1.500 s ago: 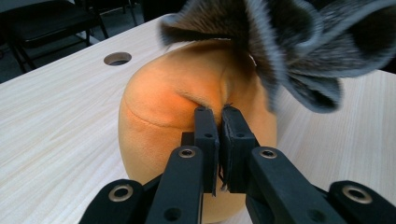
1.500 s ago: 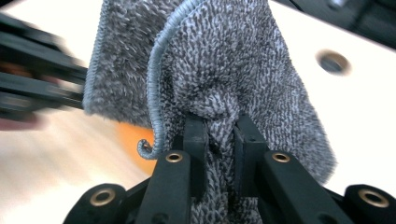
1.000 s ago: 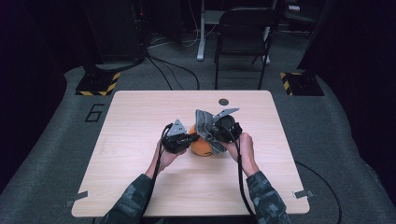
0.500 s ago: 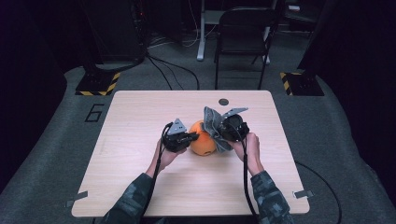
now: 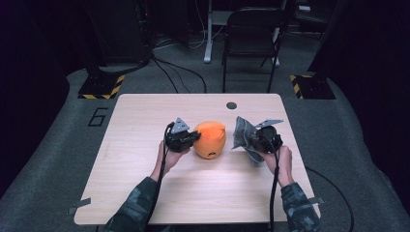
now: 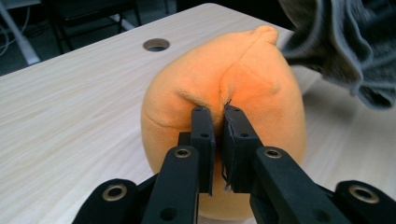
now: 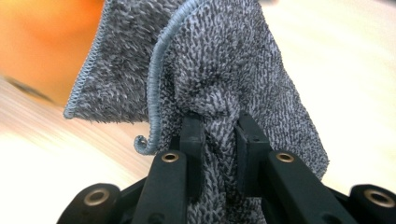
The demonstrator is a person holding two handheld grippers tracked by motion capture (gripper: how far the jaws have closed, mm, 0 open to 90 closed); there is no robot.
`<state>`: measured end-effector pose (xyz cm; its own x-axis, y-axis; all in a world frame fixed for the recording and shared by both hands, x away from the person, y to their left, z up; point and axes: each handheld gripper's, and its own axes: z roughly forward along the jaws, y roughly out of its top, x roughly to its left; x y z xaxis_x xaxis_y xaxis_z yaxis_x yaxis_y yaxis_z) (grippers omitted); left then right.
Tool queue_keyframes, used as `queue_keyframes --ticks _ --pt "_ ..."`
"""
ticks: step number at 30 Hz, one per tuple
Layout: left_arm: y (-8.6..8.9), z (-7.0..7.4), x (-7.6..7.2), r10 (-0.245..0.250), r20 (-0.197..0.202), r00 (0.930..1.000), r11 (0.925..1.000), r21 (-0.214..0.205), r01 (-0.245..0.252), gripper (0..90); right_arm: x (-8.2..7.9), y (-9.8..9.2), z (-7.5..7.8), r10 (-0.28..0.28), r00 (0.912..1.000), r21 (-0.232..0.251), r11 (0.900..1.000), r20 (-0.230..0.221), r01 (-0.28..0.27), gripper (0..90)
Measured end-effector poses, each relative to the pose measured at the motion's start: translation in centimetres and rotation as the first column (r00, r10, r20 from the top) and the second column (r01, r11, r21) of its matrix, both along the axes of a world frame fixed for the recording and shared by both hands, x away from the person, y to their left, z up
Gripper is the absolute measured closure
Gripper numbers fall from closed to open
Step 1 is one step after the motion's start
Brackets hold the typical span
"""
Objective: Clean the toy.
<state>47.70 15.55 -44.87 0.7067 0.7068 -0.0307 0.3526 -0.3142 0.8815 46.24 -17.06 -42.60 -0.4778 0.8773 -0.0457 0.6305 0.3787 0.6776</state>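
An orange plush pouch (image 5: 210,139) stands on the wooden table (image 5: 145,116) near its middle. My left gripper (image 5: 196,137) comes at it from the left and is shut on a pinch of its orange fabric (image 6: 224,79), as the left gripper view shows at the gripper (image 6: 215,112). My right gripper (image 5: 249,137) is to the pouch's right, shut on a bunched grey terry cloth (image 5: 241,133). The cloth (image 7: 219,60) drapes over that gripper (image 7: 219,121) and hangs apart from the pouch. The pouch shows blurred at the upper left (image 7: 42,42).
A round cable hole (image 5: 231,105) sits near the table's far edge. A black chair (image 5: 254,38) stands beyond the table, with cables on the floor. Bare tabletop lies in front of both hands and at the left.
The right gripper has carried the grey cloth rightwards off the orange pouch, so a gap now lies between them. The left gripper and the pouch stayed put.
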Motion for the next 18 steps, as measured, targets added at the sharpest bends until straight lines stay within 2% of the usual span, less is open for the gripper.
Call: queue_keyframes --ticks 1,2,5,9,16,17,18 --pt "0.3 0.2 0.6 0.022 -0.011 0.9997 0.9996 0.018 -0.022 82.9 0.0 -1.3 -1.4 -0.034 0.9990 -0.021 0.9992 -0.029 0.034 75.6" --pt "0.4 0.2 0.9 0.040 -0.008 0.9992 0.9990 0.022 -0.040 82.5 0.0 -1.6 -1.8 -0.042 0.9985 -0.031 0.9987 -0.035 0.041 75.4" --pt "0.9 0.1 2.1 0.075 -0.037 0.9965 0.9971 0.017 -0.074 81.4 0.1 -2.6 -3.1 -0.067 0.9960 -0.042 0.9970 -0.059 0.065 75.2" --pt "1.4 -0.1 3.6 0.120 -0.068 0.9905 0.9928 0.016 -0.119 79.1 0.8 -3.2 -4.9 -0.090 0.9930 -0.036 0.9955 -0.077 0.087 73.8" --pt "1.8 -0.3 5.7 0.192 -0.080 0.9782 0.9809 0.046 -0.189 68.2 1.3 -2.7 -6.5 -0.089 0.9913 -0.056 0.9949 -0.097 0.084 64.7" --pt "1.8 -0.3 5.7 0.192 -0.080 0.9782 0.9809 0.046 -0.189 65.8 1.3 -2.7 -6.5 -0.089 0.9913 -0.056 0.9949 -0.097 0.084 64.7" --pt "2.0 -0.3 6.1 0.206 -0.080 0.9752 0.9780 0.050 -0.203 61.9 1.3 -2.6 -6.6 -0.092 0.9913 -0.056 0.9947 -0.094 0.087 58.9"
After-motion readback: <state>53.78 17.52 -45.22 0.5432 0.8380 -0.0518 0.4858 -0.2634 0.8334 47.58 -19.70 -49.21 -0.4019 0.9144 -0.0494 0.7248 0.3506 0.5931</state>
